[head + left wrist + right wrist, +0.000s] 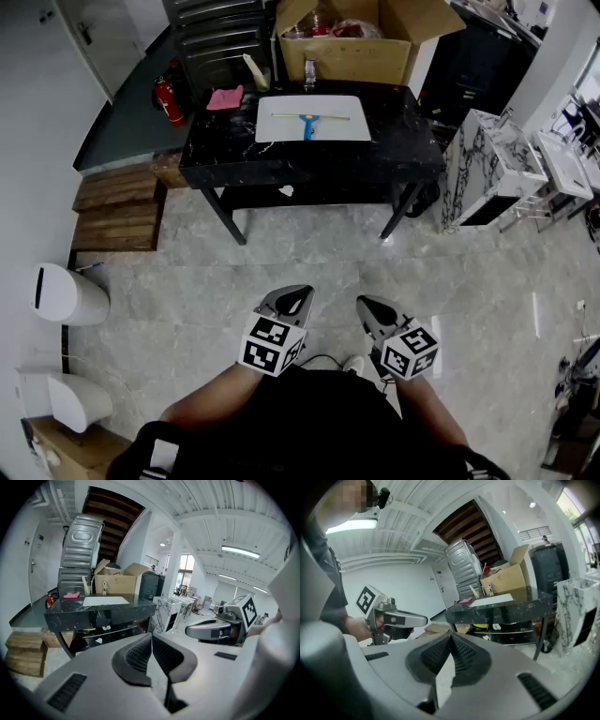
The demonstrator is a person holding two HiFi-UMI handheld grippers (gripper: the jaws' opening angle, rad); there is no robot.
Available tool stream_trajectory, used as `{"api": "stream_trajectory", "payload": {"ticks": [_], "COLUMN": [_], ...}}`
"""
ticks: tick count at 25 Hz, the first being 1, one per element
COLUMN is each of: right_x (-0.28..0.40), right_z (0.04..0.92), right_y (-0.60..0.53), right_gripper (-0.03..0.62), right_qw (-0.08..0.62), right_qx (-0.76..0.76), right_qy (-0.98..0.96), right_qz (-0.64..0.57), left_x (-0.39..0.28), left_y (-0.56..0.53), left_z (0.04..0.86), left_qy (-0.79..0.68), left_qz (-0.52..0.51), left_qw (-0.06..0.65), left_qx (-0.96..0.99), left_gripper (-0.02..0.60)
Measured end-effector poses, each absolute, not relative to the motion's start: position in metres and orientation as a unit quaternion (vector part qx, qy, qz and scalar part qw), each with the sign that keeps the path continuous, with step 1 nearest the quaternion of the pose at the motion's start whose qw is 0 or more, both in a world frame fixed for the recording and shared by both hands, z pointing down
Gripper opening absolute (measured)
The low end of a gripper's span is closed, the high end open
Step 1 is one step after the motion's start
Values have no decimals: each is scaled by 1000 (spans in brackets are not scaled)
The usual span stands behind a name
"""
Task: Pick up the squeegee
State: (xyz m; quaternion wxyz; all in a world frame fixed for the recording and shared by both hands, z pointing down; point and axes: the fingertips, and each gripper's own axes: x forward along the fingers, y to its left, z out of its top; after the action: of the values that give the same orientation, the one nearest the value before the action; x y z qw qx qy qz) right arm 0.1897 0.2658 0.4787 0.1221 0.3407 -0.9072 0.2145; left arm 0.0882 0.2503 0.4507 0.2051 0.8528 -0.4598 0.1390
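Nearest me, at 6 o'clock in the head view, my left gripper (296,294) and my right gripper (366,304) hang side by side above the grey tiled floor (187,300). Each gripper view shows the ribbed pads pressed together with nothing between them, so both tongs are closed and empty. The squeegee (308,121) is well apart from me, straight ahead at 12 o'clock. It lies flat on a white board (281,131) on the black marble table (234,155), its thin blade bar running from 9 to 3 o'clock and its blue handle pointing back toward 6 o'clock, toward me. So the step in hand, as I judge it, is the approach, and the pick itself is not yet begun. To do it well I should walk up to the table's near edge rather than stretch. I should spread one pair of jaws wide before it comes down and bring it in from 6 o'clock along the handle. That way the pads close across the blue handle and not on the thin bar, which would likely slip. A steep dive could knock the jaw tips on the board and skid the tool, so I should come in shallow. The pink cloth (225,97) at 10 o'clock of the board and the cardboard box (342,52) beyond at 12 o'clock look clear of that path.
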Motion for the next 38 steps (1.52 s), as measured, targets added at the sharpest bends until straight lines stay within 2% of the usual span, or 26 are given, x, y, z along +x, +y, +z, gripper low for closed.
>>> {"api": "stream_trajectory", "payload": {"ticks": [23,38], "right_x": [157,83], "right_z": [477,461], "right_y": [260,233], "right_gripper": [8,9], "right_qw": [122,103], "right_qx": [338,391], "right_qy": [-909,-888], "right_qz": [210,219], "left_x": [57,-26], "left_y": [230,207], "left_z": [448,445], "left_qy": [-457,-436], "left_qz": [112,107], "left_qw": [205,204], "left_qx": [858,870], "left_gripper": [17,17]}}
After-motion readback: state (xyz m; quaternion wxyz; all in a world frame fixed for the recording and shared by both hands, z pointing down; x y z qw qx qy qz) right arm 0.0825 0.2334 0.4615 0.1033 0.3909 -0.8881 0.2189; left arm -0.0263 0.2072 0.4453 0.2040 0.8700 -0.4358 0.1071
